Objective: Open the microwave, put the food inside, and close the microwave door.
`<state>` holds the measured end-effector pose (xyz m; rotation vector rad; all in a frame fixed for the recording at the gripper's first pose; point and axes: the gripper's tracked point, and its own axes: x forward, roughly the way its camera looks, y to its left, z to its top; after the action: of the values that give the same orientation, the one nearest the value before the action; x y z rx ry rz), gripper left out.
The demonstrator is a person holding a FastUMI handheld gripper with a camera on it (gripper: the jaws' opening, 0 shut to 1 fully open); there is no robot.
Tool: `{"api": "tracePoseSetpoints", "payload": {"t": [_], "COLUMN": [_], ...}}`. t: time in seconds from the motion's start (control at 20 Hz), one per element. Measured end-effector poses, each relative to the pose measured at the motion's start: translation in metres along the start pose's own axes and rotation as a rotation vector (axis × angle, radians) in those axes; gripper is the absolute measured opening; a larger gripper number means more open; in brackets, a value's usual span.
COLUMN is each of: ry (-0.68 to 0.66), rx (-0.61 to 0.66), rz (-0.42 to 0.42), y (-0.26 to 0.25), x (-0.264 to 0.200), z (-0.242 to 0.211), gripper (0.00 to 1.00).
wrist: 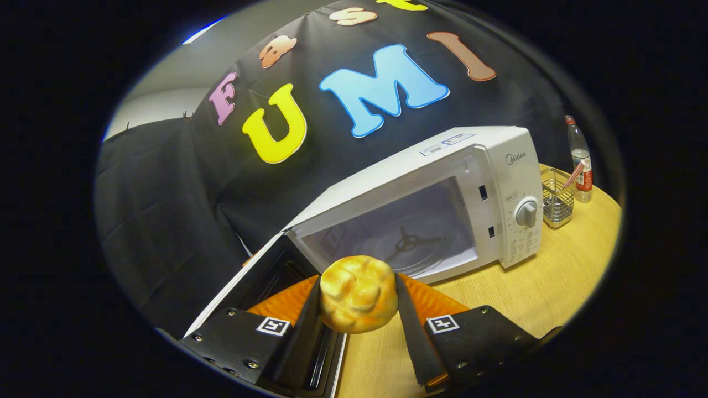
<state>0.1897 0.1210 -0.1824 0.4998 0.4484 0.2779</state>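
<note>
A golden bread roll (358, 293) sits between my two fingers, and my gripper (358, 301) is shut on it, holding it above the table. Just beyond the roll stands the white microwave (442, 166) with its cavity (409, 232) exposed; a turntable hub shows on the cavity floor. The microwave door (260, 276) hangs swung out toward me on the left side, its inner face beside my left finger. The dial panel (525, 213) is on the right of the cavity.
The microwave rests on a light wooden table (525, 298). To its right stand a metal wire basket (557, 202) and a plastic bottle (579, 160). Black cloth hangs behind everything.
</note>
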Motion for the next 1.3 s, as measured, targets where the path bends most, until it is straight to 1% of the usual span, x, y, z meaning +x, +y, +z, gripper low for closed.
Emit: {"api": "tracePoseSetpoints", "payload": {"t": [0.25,0.4,0.5,0.8,0.9,1.05,1.3], "ry": [-0.047,-0.051,-0.087,-0.087,-0.092,-0.089,-0.081], "rx": [0.026,0.046,0.056,0.134,0.132,0.142,0.159], "rz": [0.0,-0.008,-0.008,-0.052,-0.058,-0.078,-0.134], "y": [-0.008,-0.015,-0.019,-0.047,-0.053,-0.065,-0.086], "x": [0.033,0.054,0.068,0.107,0.12,0.137,0.155], "z": [0.006,0.005,0.012,0.001,-0.001,-0.007,-0.016], "gripper": [0.75,0.75,0.75,0.75,0.77,0.77,0.8]}}
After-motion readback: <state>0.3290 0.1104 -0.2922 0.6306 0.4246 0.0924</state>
